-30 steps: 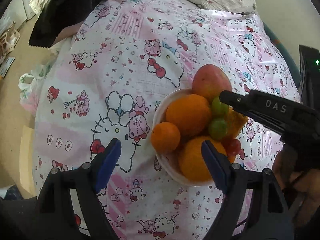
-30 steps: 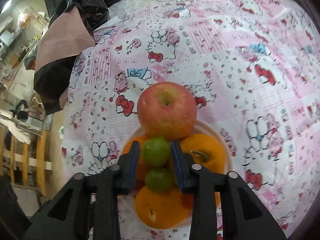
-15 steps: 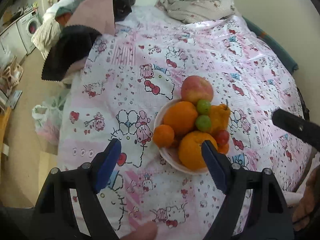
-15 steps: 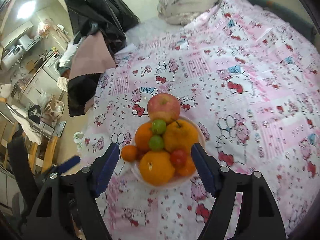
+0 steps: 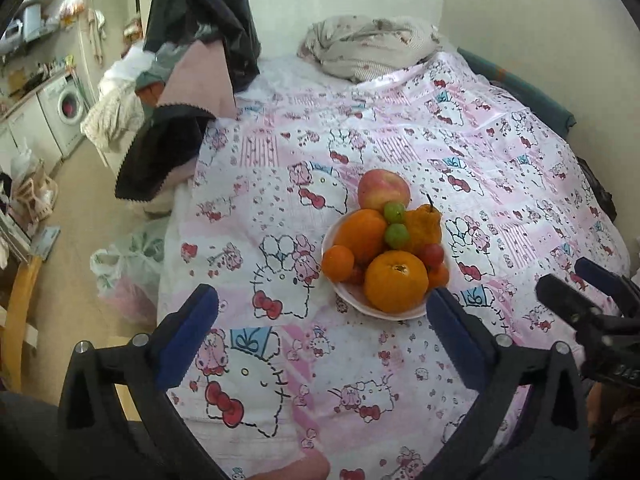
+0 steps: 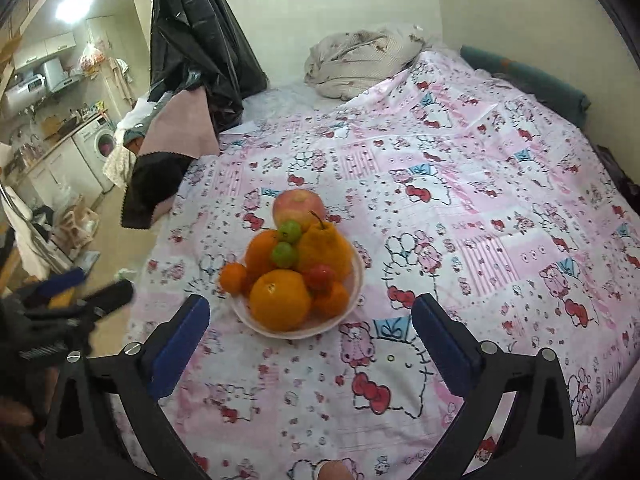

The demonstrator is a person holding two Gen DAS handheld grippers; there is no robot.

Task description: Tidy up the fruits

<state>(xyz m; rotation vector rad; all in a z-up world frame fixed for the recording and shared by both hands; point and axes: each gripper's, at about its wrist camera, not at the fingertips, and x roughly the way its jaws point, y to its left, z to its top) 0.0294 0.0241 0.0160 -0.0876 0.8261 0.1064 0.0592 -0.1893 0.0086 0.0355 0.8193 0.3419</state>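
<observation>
On the bed's pink cartoon-print sheet (image 5: 460, 168) sits a shallow white plate (image 5: 352, 294) already heaped with fruit: a red apple (image 5: 382, 190), oranges (image 5: 396, 282), two small green fruits (image 5: 396, 235). Nothing lies loose, so the job looks finished. Left tool (image 5: 320, 326) and right tool (image 6: 310, 338) are opening, nothing between the jaws.

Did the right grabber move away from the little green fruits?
Yes. The right gripper pulled back from the green fruits; the whole bowl now sits beyond its opening, empty jaws.
</observation>
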